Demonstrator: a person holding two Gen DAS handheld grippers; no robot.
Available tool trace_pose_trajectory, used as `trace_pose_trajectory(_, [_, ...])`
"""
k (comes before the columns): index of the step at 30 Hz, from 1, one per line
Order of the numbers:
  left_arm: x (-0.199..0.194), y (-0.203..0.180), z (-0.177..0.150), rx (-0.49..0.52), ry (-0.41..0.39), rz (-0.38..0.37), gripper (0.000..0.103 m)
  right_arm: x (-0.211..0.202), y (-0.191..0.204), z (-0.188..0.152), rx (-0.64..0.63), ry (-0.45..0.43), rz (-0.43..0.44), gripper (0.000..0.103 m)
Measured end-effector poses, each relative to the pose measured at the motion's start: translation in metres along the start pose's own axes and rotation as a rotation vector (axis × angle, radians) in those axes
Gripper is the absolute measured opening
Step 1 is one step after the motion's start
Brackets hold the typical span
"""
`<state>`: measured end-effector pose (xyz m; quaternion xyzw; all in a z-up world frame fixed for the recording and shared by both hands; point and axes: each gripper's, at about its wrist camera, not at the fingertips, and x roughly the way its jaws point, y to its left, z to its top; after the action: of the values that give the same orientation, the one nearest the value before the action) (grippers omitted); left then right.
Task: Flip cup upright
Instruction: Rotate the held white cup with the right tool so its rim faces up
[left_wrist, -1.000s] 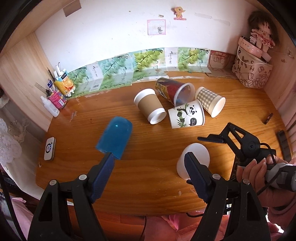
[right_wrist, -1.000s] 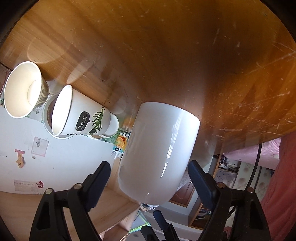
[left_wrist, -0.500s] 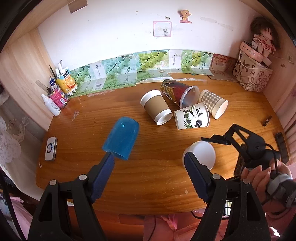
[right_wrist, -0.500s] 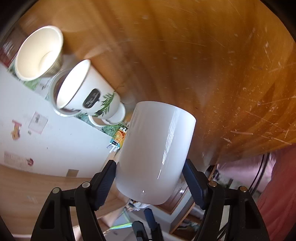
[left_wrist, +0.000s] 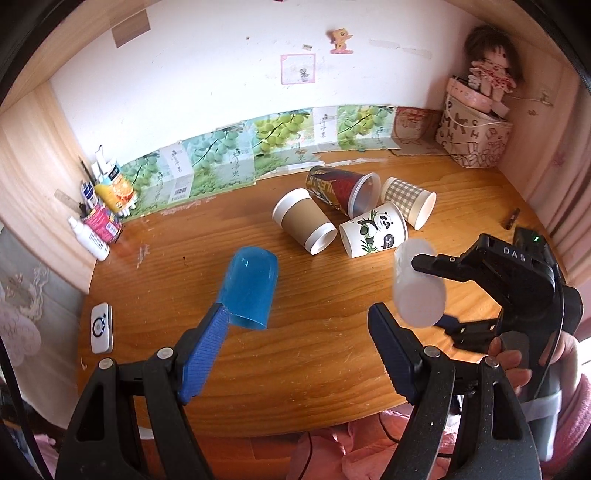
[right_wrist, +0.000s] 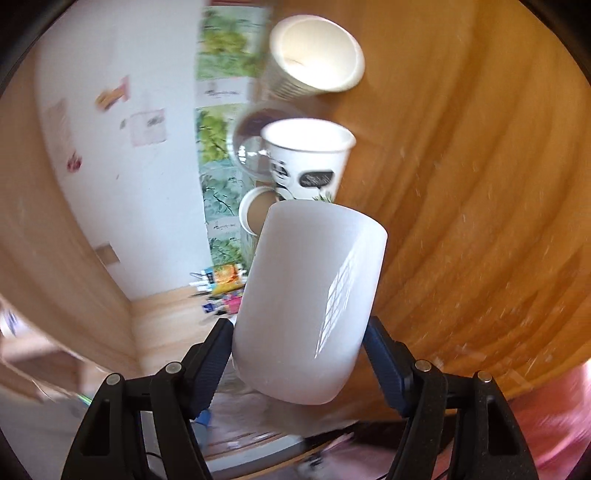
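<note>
Inspected left to right, places taken from the jaws.

Left gripper (left_wrist: 295, 352): jaws spread wide, nothing between them; held back over the near edge of the table (left_wrist: 332, 369), judged parked clear of the working side. Blue cup (left_wrist: 250, 291) found mouth-down just ahead of its left finger, touching or only overlapping, could not be told. Farther ahead, well apart: brown-sleeved cup (left_wrist: 304, 221), panda cup (left_wrist: 373, 229) and checked cup (left_wrist: 408, 206), all lying on their sides in a cluster.

Right gripper (right_wrist: 299, 356): jaws pinching the white cup (right_wrist: 310, 302) by its side walls near the closed end, mouth pointing away along the fingers. Cup lifted off the table and carried roughly sideways, the view blurred; judged part-way through the turn to upright. Side grip judged chosen so that a wrist roll brings the mouth up. Setting down not yet done.
</note>
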<state>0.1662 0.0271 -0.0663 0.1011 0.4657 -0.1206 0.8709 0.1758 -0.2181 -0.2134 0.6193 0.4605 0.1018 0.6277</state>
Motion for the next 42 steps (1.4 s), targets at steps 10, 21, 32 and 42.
trace_pose_trajectory(10, [-0.001,0.022,-0.01,0.074,-0.022,-0.073,0.081,-0.02,0.035,-0.058,-0.55,-0.337,-0.221,0.072])
trace_pose_trajectory(21, [0.009,0.04,-0.015,0.129,-0.014,-0.106,0.081,0.003,0.026,-0.122,-1.015,-0.649,-0.438,0.072])
trace_pose_trajectory(32, [0.03,0.038,-0.009,0.149,0.038,-0.147,0.081,0.039,-0.009,-0.162,-1.259,-0.78,-0.637,0.072])
trace_pose_trajectory(42, [0.046,0.014,-0.007,0.209,0.069,-0.19,0.081,0.049,-0.035,-0.17,-1.339,-0.812,-0.68,0.072])
